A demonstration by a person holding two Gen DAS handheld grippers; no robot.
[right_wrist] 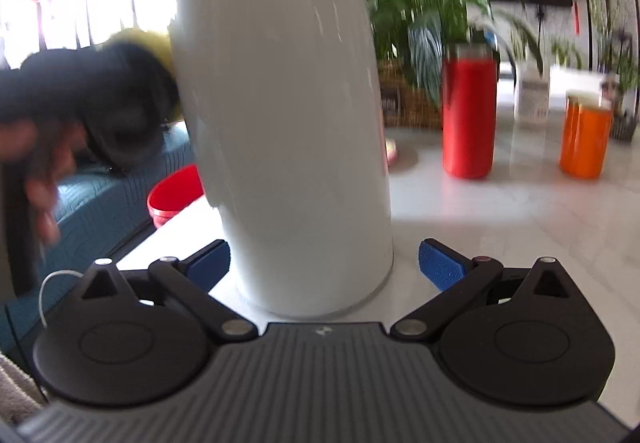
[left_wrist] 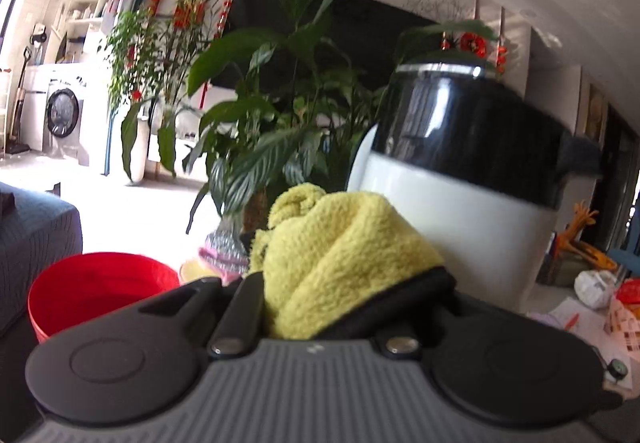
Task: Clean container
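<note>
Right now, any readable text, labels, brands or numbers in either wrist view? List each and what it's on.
None can be read.
White bottle label behind the red bottle: print too blurred.
Papers on the table: markings too small.
White container: no visible text.
Yellow cloth: no text.

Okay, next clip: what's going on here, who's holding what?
A person is wiping down a tall white container with a black top band, which stands on a pale table. The left tongs are shut on a yellow cloth held up beside the container's wall. The right tongs are open, with their blue pads on either side of the container's base, not clamped. A red bowl sits nearby.
</note>
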